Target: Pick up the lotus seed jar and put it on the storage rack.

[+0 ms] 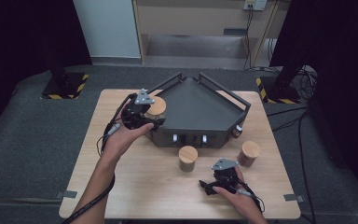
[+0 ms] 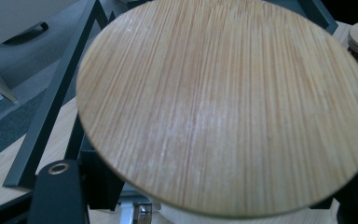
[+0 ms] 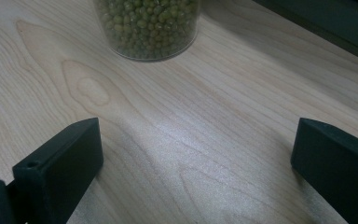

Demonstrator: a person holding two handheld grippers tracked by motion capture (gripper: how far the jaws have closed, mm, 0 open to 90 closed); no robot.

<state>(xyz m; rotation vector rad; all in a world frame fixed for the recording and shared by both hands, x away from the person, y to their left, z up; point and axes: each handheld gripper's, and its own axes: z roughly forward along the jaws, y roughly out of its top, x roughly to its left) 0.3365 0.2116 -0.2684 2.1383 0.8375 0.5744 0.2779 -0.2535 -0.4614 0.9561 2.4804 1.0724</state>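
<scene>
Jar point(image 1: 157, 108) with bamboo lid point(image 2: 223, 107) clamped in left claw point(image 1: 151, 116), carried at the left corner of the dark tray point(image 1: 200, 109), above the worktop point(image 1: 135, 186). Jaws closed tight on the glass body below the lid; lid surface close under the left gripper view's camera, jaw tips dark at both lower corners. Right claw point(image 1: 209, 185) resting low on the worktop near the front edge, jaws spread wide with nothing between them, bare wood in the gap, and the jar of green beans point(image 3: 148, 28) just ahead of it, standing free. Third jar point(image 1: 249, 154) with dark contents upright to the right, near the tray's front corner.

Likely step: lifting the held jar over the tray's raised rail point(image 2: 51, 102) and setting it inside. Best done by keeping the jar upright, clearing the rail fully before moving inward, lowering until the base sits flat on the tray floor, then opening. Worth leaving room for the two remaining jars.
</scene>
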